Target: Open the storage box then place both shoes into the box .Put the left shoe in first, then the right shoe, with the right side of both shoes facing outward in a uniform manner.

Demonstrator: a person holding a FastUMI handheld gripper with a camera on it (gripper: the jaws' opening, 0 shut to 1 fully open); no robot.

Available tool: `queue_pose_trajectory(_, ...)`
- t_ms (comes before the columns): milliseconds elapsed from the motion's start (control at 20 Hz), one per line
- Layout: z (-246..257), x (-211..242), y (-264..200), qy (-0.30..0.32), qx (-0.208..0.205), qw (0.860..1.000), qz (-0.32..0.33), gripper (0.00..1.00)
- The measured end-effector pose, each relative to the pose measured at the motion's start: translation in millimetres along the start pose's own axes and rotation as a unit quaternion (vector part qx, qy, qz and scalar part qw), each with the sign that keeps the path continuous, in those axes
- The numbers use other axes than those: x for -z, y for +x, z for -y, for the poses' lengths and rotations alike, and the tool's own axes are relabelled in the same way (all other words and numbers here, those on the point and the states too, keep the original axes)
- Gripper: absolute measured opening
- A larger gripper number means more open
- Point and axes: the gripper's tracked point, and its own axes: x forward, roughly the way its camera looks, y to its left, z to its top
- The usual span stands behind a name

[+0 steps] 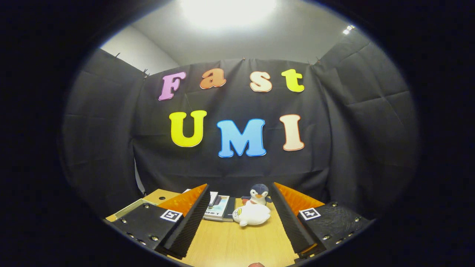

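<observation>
The gripper has its fingers wide apart and holds nothing, pointing at a toy penguin on the worktop, so tip it down to find the box and shoes.

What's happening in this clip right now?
A handheld gripper is held level above a wooden table, its fingers open with nothing between them. Just beyond the fingertips lies a white plush toy with a penguin plush behind it, and a stack of books to their left. No storage box or shoes can be made out from here, so the state of the task cannot be judged.
</observation>
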Motion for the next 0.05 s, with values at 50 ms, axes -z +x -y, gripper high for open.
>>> queue_pose_trajectory(50, 4.0, -1.5, -0.9, 0.002, 0.007, 1.000, 0.005, 0.99)
